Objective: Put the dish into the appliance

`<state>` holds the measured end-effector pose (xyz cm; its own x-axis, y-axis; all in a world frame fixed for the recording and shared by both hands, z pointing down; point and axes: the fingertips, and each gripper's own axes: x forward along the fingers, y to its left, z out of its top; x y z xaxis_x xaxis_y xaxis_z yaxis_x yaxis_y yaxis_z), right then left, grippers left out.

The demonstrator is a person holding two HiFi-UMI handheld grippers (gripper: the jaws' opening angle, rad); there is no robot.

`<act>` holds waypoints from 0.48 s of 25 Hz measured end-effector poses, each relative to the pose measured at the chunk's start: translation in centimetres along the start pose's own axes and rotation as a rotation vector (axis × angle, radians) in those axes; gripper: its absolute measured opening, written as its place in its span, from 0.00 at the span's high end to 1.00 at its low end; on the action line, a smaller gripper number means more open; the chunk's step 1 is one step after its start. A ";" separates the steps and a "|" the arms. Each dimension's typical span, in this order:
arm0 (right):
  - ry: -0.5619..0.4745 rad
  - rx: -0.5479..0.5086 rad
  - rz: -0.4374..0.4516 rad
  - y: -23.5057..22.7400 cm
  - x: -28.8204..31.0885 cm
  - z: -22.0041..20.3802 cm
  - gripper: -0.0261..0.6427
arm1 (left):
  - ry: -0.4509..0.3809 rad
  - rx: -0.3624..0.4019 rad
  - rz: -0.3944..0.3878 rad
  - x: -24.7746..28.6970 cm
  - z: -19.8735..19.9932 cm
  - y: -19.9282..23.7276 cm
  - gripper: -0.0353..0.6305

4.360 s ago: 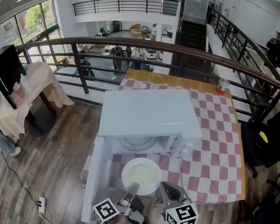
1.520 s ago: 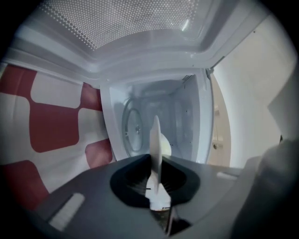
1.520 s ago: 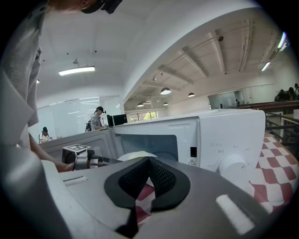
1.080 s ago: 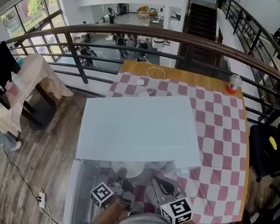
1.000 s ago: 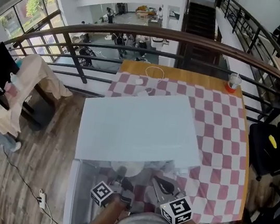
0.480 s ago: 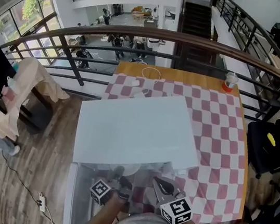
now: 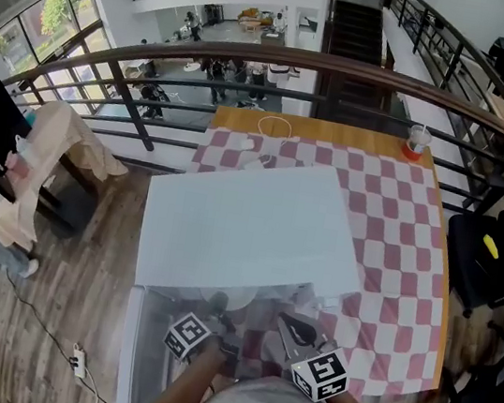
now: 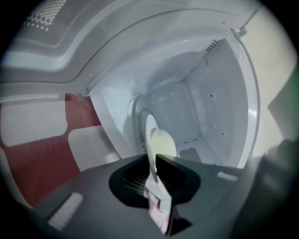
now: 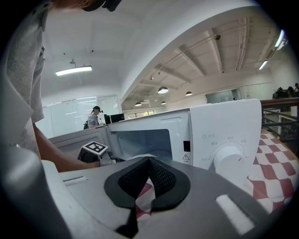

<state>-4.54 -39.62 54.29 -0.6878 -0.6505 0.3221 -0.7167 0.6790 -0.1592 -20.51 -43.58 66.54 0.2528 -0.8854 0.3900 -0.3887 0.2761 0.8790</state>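
I stand at a table under a red-and-white checked cloth (image 7: pixel 399 229), its far wooden edge against a dark railing (image 7: pixel 349 69) that overlooks a lower floor. A cup (image 7: pixel 417 141) sits at the far right corner. A wood floor (image 7: pixel 84 245) lies to the left and a black chair (image 7: pixel 481 251) to the right. The white microwave (image 7: pixel 248 228) fills the near part of the table, with its door (image 7: pixel 129 347) swung open on the left and its knob (image 9: pixel 227 158) on the right front panel. My left forearm (image 7: pixel 184 389) reaches in from below, and the left gripper (image 7: pixel 218 312) points into the open cavity, angled a little downward and rolled onto its side. Its jaws have just eased slightly wider, yet the left gripper view shows the rim of the dish (image 8: pixel 161 142) pinched between them. The dish is in the mouth of the cavity, close to the turntable (image 8: pixel 138 123); I cannot tell whether they touch. In the head view only a white sliver of it shows under the microwave's front edge. My right gripper (image 7: pixel 285 323) hangs just beside the left, in front of the microwave and over the cloth, tilted slightly down, its jaws pressed together on nothing.
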 end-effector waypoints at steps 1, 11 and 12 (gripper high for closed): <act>0.002 -0.001 -0.001 0.0 -0.1 -0.1 0.96 | 0.014 0.029 0.018 -0.1 -0.1 0.2 0.88; -0.002 -0.010 0.007 0.7 -0.4 -0.3 0.96 | 0.115 0.364 0.022 -0.5 -1.4 0.0 0.38; -0.002 -0.011 0.008 0.7 -0.3 -0.3 0.96 | 0.119 0.436 0.040 -0.6 -1.5 0.1 0.33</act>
<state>-4.79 -38.77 54.38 -0.6941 -0.6454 0.3189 -0.7096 0.6881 -0.1516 -19.38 -42.49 66.78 0.3206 -0.8210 0.4724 -0.7305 0.1032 0.6751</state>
